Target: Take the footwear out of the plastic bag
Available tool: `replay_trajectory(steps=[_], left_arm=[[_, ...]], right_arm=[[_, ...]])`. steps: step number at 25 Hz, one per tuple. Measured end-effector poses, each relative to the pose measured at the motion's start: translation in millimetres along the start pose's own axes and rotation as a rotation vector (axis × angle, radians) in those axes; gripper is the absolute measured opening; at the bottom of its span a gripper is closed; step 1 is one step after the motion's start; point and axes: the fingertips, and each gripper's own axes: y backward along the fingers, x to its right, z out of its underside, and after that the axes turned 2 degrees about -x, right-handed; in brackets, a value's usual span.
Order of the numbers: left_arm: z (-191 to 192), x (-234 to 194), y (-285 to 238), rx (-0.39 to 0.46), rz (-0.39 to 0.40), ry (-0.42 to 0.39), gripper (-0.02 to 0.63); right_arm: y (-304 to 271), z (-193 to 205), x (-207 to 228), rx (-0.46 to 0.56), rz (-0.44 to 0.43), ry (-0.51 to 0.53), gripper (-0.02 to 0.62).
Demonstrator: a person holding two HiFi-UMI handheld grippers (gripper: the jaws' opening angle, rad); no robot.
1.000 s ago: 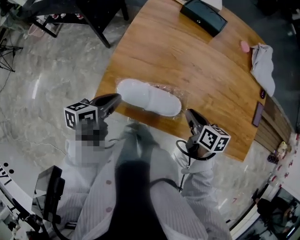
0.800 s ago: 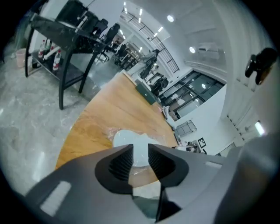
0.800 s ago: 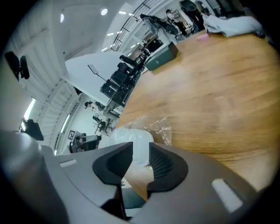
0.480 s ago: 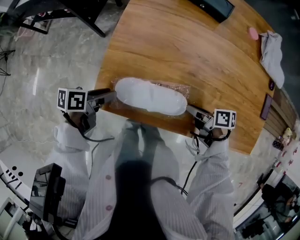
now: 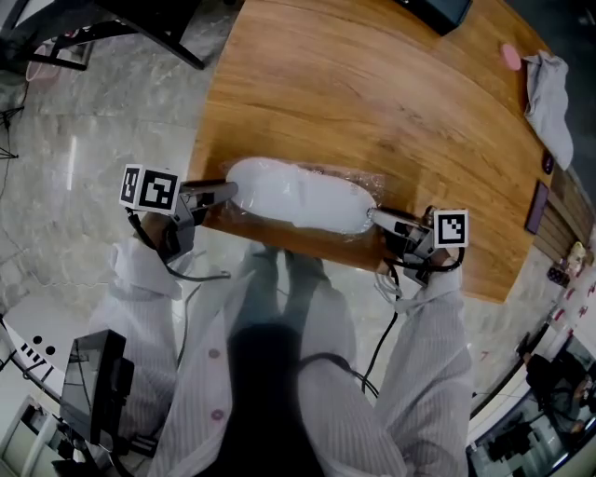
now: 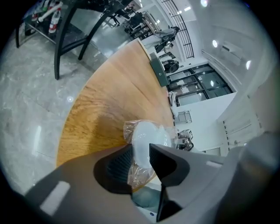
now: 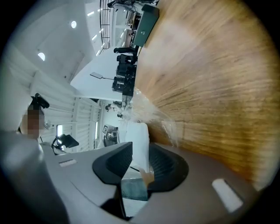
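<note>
A pair of white slippers lies inside a clear plastic bag along the near edge of the wooden table. My left gripper points in at the bag's left end. Its jaws are closing, and in the left gripper view the film and the slipper's white end fill the gap between its pads. My right gripper points in at the right end. Its jaws are opening, with a white strip and crumpled film between them.
At the table's far right lie a grey cloth, a small pink object and a dark phone. A black case sits at the back edge. Marble floor and a black frame lie to the left.
Both grippers swung from pointing up at the table's near edge to lying level, pointing inward at the two ends of the bag. The bagged slippers stayed put.
</note>
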Motion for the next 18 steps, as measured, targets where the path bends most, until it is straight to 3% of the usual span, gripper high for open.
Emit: replay_trajectory(steps=[6,12,18], left_arm=[[3.1,-6.5,-4.6,-0.041,0.0,0.012,0.083],[5.7,-4.3,-7.8,-0.061,-0.016,-0.013,0.067],[-4.6,27.7,3.7,0.002,0.098,-0.058,0.058]], right_arm=[[-22.3,7.2,-18.9,-0.092,-0.15,-0.054,0.153],[-45.1,13.6,-29.7,-0.143,-0.131,0.023,0.109],[-24.4,10.7,-47.9,-0.091,-0.196,0.04,0.097]])
